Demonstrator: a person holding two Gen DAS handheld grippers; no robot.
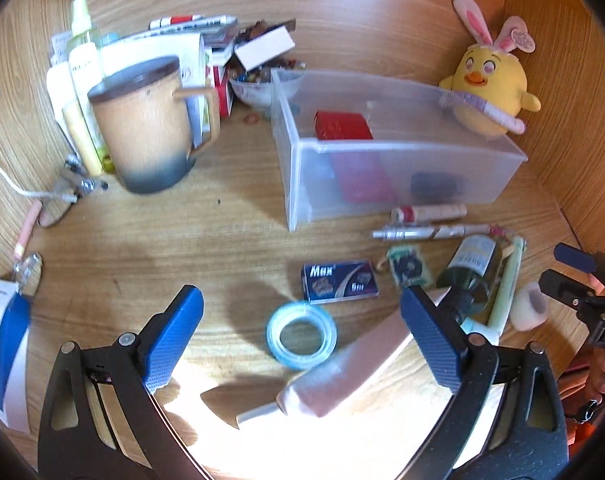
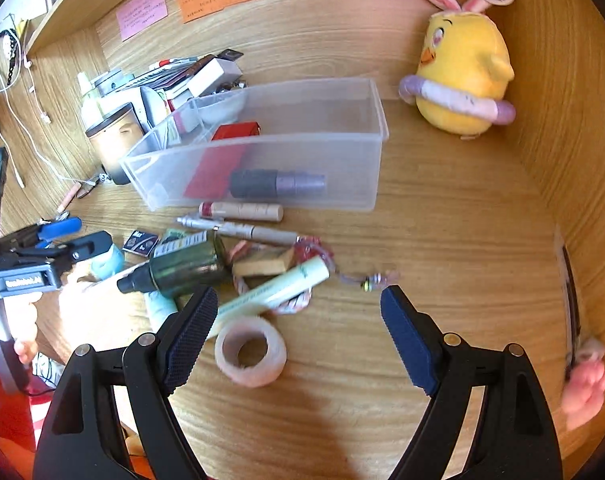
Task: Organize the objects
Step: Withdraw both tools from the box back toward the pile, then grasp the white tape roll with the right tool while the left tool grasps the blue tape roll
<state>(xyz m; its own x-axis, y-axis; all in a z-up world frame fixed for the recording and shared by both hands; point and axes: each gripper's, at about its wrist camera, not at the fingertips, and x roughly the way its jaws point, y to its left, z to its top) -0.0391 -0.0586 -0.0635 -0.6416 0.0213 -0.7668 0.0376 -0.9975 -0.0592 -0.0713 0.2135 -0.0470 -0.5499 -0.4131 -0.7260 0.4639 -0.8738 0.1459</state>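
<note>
A clear plastic bin [image 1: 382, 152] [image 2: 342, 128] stands on the wooden desk and holds a red box [image 1: 342, 125] [image 2: 238, 130] and a dark cylinder [image 2: 276, 184]. My left gripper [image 1: 302, 316] is open, with a blue tape roll [image 1: 301, 335] lying between its fingers. My right gripper [image 2: 298, 320] is open, with a pale tape roll [image 2: 250, 354] [image 1: 530, 306] lying just inside its left finger. In front of the bin lie a cream tube [image 2: 242, 211], a pen [image 2: 238, 230], a dark green bottle [image 2: 182, 264] [image 1: 470, 268], a pale green tube [image 2: 274, 288] and a small blue box [image 1: 339, 281].
A tan mug [image 1: 146, 124] and a pile of bottles and boxes [image 1: 182, 48] stand at the back left. A yellow chick plush [image 1: 490, 88] [image 2: 462, 76] sits in the back right corner. A pink tube [image 1: 342, 380] lies near my left gripper. Wooden walls close the back and right.
</note>
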